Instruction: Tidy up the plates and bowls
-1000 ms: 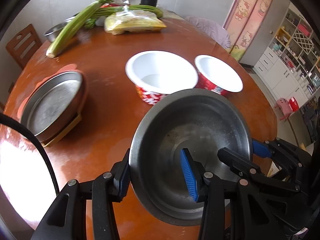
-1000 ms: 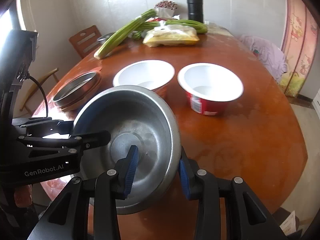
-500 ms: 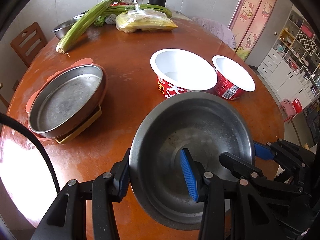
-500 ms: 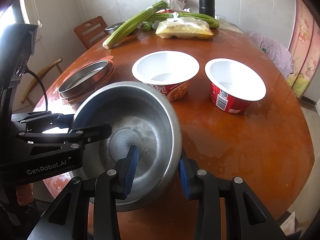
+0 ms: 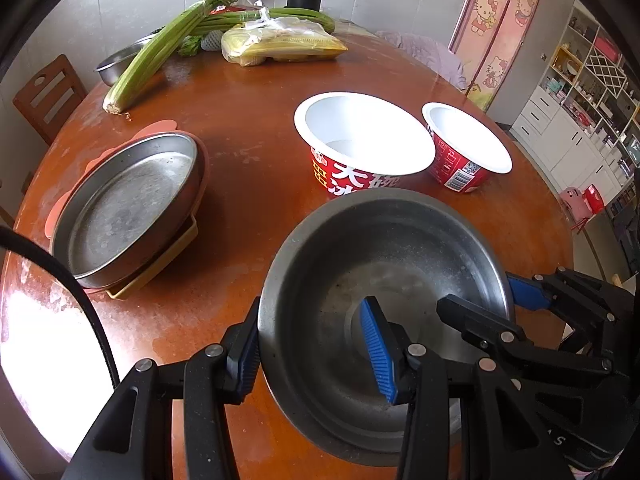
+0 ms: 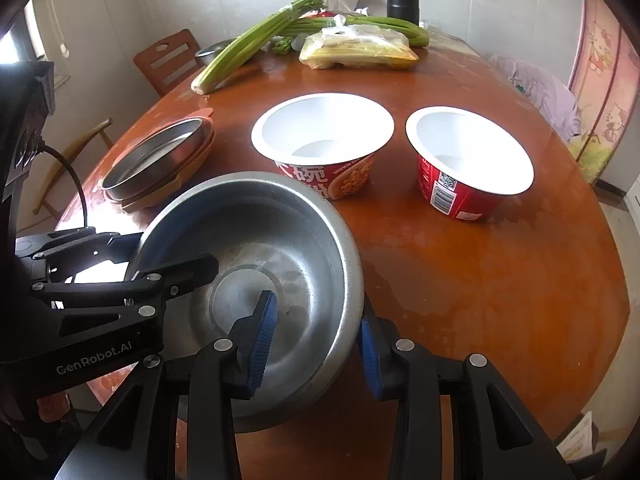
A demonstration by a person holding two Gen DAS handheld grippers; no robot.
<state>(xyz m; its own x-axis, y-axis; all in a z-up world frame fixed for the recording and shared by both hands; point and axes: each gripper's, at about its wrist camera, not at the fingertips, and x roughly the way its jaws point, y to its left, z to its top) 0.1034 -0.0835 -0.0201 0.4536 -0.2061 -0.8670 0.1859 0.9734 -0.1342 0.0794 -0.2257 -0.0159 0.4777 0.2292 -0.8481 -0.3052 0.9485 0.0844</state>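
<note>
Both the left gripper [image 5: 314,354] and the right gripper [image 6: 316,340] clamp opposite rims of the steel bowl [image 5: 384,280], one pad inside and one outside, holding it over the table [image 6: 500,280]. The left gripper's body reads "GenRobot.AI". Just ahead stand a red noodle bowl [image 6: 324,144] printed with Chinese characters and, to its right, a second red bowl [image 6: 468,160] bearing a barcode.

The steel bowl [image 5: 400,264] between the gripper fingers hides the lower wall of the larger noodle cup [image 5: 352,176] beyond it, whose printed characters show only in part.
</note>
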